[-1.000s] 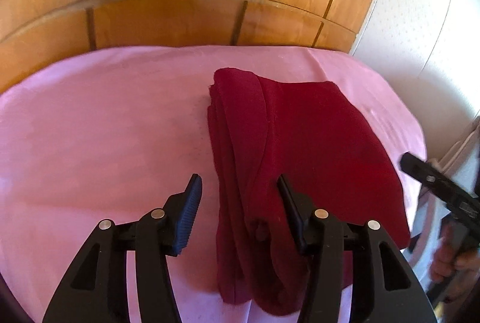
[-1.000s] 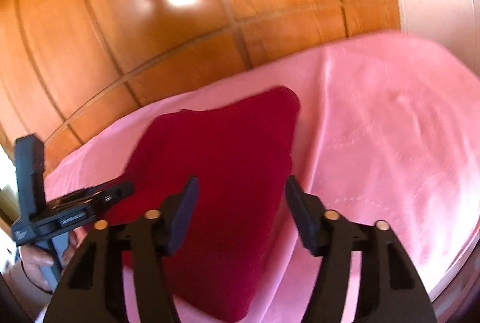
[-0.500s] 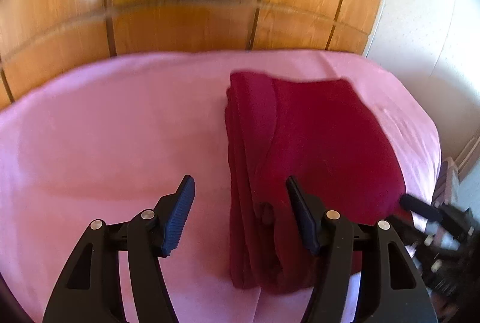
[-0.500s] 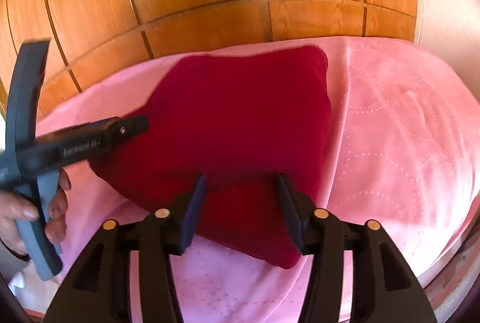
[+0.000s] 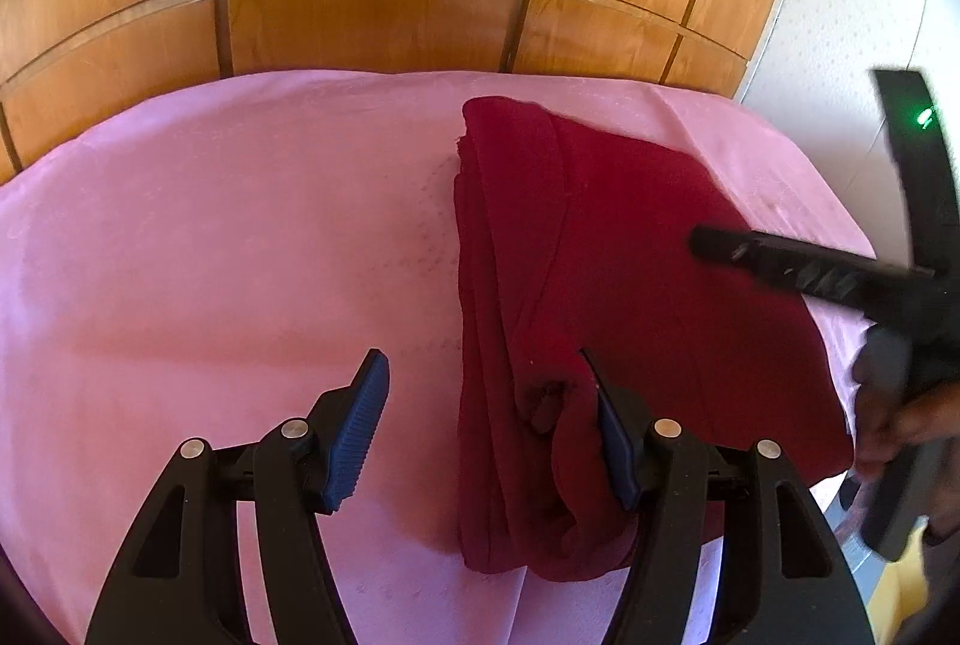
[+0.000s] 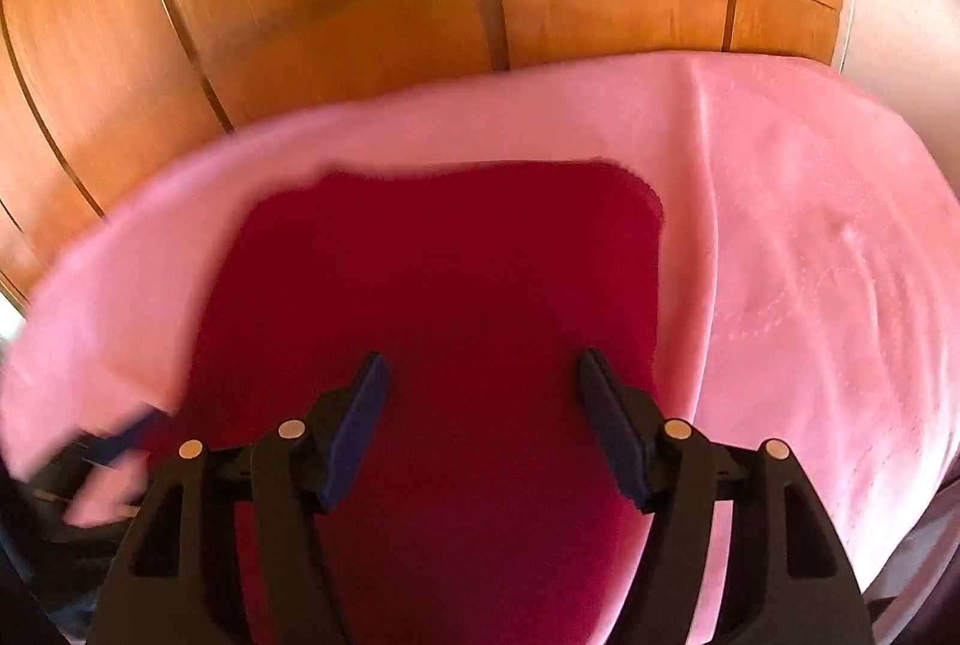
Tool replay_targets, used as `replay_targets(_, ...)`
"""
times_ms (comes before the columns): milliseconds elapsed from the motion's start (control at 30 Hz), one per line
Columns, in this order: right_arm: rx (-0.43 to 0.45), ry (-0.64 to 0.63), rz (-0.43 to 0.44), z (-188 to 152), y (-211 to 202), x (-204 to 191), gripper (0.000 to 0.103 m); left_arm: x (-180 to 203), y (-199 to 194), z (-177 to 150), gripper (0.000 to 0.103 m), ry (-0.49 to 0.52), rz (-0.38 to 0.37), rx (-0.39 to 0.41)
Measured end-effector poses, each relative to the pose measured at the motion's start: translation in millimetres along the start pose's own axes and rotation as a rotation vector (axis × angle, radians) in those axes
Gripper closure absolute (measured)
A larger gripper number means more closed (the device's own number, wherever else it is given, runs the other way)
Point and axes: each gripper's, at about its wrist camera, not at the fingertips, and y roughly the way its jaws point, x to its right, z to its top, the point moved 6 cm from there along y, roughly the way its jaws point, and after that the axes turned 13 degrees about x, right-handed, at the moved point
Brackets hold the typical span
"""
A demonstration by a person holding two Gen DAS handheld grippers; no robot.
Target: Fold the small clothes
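On my left wrist feed, the folded dark red knit garment [image 5: 630, 285] lies on the pale pink quilted bed cover [image 5: 240, 255], filling the stretch from about twelve o'clock down to five o'clock of the view. Its stacked, layered edges run along its left side, and a small dark patch shows near its lower end. My left gripper [image 5: 486, 429] has its jaws apart with nothing pressed between them: the left blue ribbed pad [image 5: 357, 441] stands over bare pink cover, and the right pad [image 5: 615, 456] sits at the garment's lower fold. I cannot tell if that pad touches the cloth. At three o'clock the right gripper [image 5: 720, 243] reaches in over the garment's right half, carried by a person's hand [image 5: 894, 423] at four o'clock, with a small green light on its upright body at two o'clock.

On my right wrist feed, which is blurred, the same garment [image 6: 450, 297] fills the centre and runs down to six o'clock, and the pink cover [image 6: 810, 255] spreads toward three o'clock. The right gripper [image 6: 483, 429] is over the cloth with its jaws opening, both pads clear of any fold; nothing is pinched between them. At eight o'clock a dark blurred shape shows at the cover's edge; I cannot make it out. Glossy orange-brown wooden panels [image 6: 360, 15] fill the top from ten to two o'clock.
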Motion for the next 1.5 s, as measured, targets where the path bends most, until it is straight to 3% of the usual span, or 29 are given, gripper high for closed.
replay_targets(300, 0.145, 0.048, -0.007, -10.0, -53.8, -4.0, 0.018, 0.8, -29.0, 3.5, 0.035, 0.022, 0.051, 0.063)
replay_targets(600, 0.179, 0.092, -0.114, -51.4, -101.5, -12.6, 0.003, 1.9, -66.4, 1.3, 0.022, 0.056, 0.1, 0.137)
replay_targets(1100, 0.244, 0.07, -0.281, -55.9, -135.8, -24.9, 0.002, -12.8, -96.4, -12.6, 0.007, 0.043, 0.205, 0.17)
replay_targets(1500, 0.268, 0.066, -0.268, -54.1, -142.3, -32.6, 0.002, -15.4, -104.0, -13.3, 0.004, 0.029, 0.198, 0.177)
